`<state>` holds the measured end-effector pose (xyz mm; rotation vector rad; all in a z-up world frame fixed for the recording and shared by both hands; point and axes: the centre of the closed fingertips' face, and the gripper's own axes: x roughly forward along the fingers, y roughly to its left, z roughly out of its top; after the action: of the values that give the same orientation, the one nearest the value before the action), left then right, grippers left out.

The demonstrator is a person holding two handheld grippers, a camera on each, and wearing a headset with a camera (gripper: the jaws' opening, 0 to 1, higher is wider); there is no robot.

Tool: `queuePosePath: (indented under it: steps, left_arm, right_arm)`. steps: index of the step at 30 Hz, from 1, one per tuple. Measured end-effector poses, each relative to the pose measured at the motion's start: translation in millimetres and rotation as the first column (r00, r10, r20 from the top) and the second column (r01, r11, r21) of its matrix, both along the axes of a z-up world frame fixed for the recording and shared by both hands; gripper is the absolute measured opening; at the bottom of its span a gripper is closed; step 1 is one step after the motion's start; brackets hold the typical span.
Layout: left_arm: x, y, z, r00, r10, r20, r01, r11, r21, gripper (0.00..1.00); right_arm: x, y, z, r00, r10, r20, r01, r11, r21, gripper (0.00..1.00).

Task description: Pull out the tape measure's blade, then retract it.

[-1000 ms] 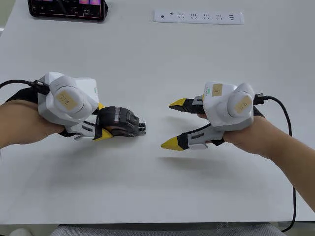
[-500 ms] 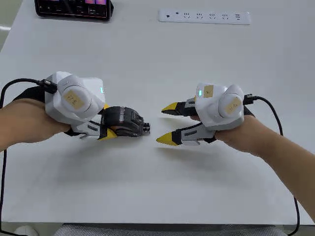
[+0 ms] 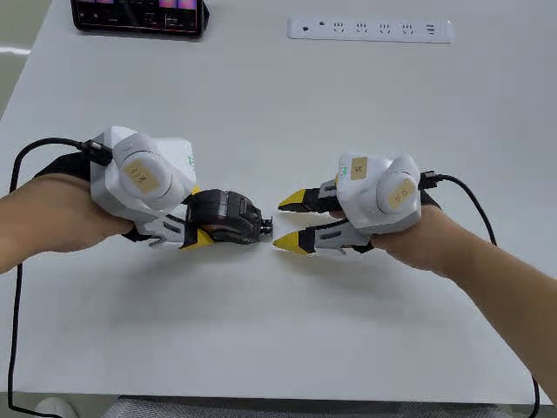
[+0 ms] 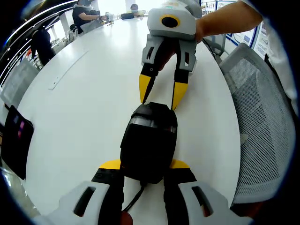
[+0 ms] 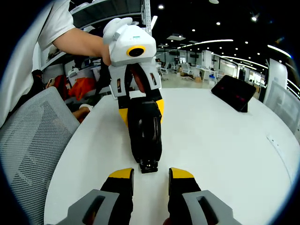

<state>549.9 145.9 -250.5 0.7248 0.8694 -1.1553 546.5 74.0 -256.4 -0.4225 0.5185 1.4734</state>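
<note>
Here the left hand-held gripper clamps the chunky black tape measure steady; the right hand-held gripper, open and empty, lines up on its blade tip for pulling.

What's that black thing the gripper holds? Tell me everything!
It's a tape measure: a chunky black and dark grey case, plastic by the look, down at the white table. The left gripper clamps its back end. Its blade is pulled in; a small metal hook pokes out the front, facing the open right gripper, which isn't gripping it.
</note>
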Motion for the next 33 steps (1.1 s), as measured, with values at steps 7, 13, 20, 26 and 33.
queuePosePath:
  steps: [7, 13, 20, 26, 33]
  left_arm:
    - [-0.3, -0.4, -0.3, 1.0, 0.0, -0.003, 0.0, 1.0, 0.006, 0.27]
    - [-0.4, -1.0, -0.4, 1.0, -0.001, -0.006, 0.001, 1.0, 0.008, 0.27]
    - [-0.2, -1.5, -0.7, 1.0, -0.002, -0.007, 0.002, 1.0, 0.007, 0.27]
    - [-0.2, -1.6, -0.6, 1.0, -0.002, -0.008, 0.002, 1.0, 0.008, 0.27]
    - [0.0, -1.8, -0.9, 1.0, -0.003, -0.008, 0.003, 1.0, 0.008, 0.27]
  right_arm:
    - [-1.2, 5.2, -2.2, 1.0, 0.021, 0.01, -0.021, 1.0, 0.009, 0.21]
    - [-2.2, 7.8, -3.1, 1.0, 0.029, 0.008, -0.03, 0.999, 0.017, 0.18]
    - [-3.5, 11.2, -5.8, 0.999, 0.042, 0.009, -0.042, 0.999, 0.02, 0.16]
    - [-3.4, 13.6, -7.9, 0.999, 0.043, 0.008, -0.044, 0.999, 0.024, 0.13]
    - [-3.5, 14.0, -7.9, 0.999, 0.048, 0.013, -0.048, 0.998, 0.029, 0.12]
